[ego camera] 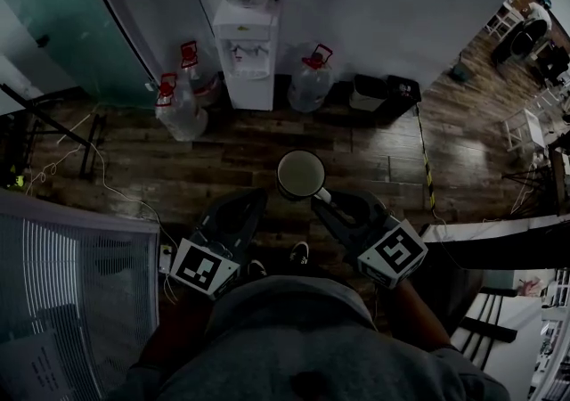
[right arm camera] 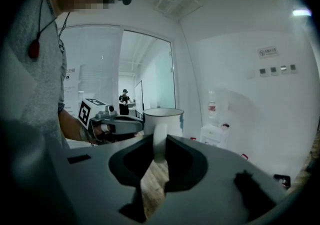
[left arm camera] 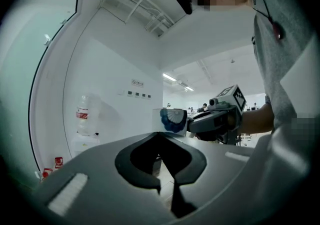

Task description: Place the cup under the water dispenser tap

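A white cup (ego camera: pixel 301 174) with a blue pattern (left arm camera: pixel 172 120) hangs upright above the wooden floor. My right gripper (ego camera: pixel 321 199) is shut on its handle, which stands between the jaws in the right gripper view (right arm camera: pixel 159 141). My left gripper (ego camera: pixel 254 203) is beside the cup on the left, not touching it. Its jaws meet at the tips with nothing between them (left arm camera: pixel 159 136). The white water dispenser (ego camera: pixel 247 52) stands against the wall ahead, a bottle on top, and its taps (ego camera: pixel 250 49) are some way beyond the cup. The dispenser also shows past the cup in the right gripper view (right arm camera: pixel 215 134).
Large water bottles (ego camera: pixel 183 110) (ego camera: pixel 309 78) stand on the floor on both sides of the dispenser. A black bin (ego camera: pixel 387 92) sits to its right. A white slatted rack (ego camera: pixel 80 283) is near my left side, with cables (ego camera: pixel 89 167) on the floor.
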